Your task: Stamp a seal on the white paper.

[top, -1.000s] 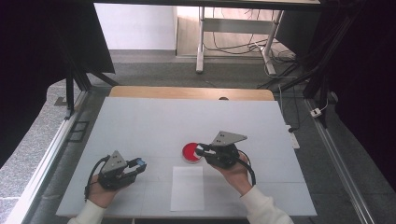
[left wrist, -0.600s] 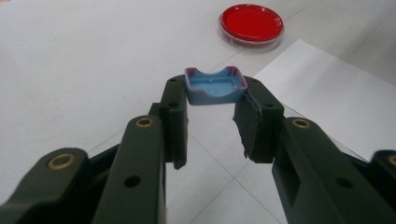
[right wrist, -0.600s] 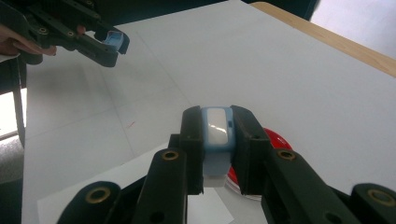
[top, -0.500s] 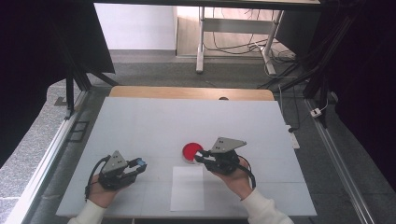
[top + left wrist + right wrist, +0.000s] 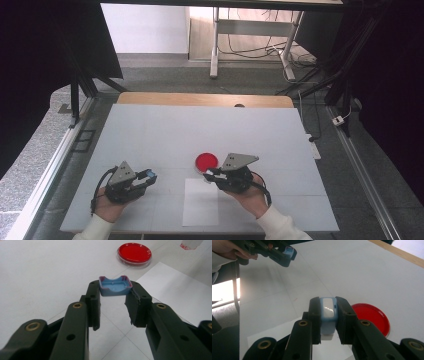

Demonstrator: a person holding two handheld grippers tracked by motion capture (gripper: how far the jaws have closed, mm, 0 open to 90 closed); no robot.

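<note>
My left gripper (image 5: 115, 293) is shut on a small blue cap-shaped piece (image 5: 115, 287) with a pinkish rim, held at its fingertips. In the high view that gripper (image 5: 149, 176) rests low at the table's near left and points right. My right gripper (image 5: 328, 315) is shut on a pale blue and white piece (image 5: 328, 308), held upright between its pads. In the high view it (image 5: 209, 175) points left, just on the near side of a round red dish (image 5: 206, 161). The dish (image 5: 372, 316) lies flat on the table, apart from both grippers.
A white sheet of paper (image 5: 201, 201) lies near the front edge between the two hands. The tabletop (image 5: 165, 130) is white, with a wooden strip (image 5: 200, 99) along its far edge. Black frame legs and cables stand beyond the table.
My right gripper has drawn back a little from the red dish toward the near edge, still shut on its piece. The left gripper has stayed where it was.
</note>
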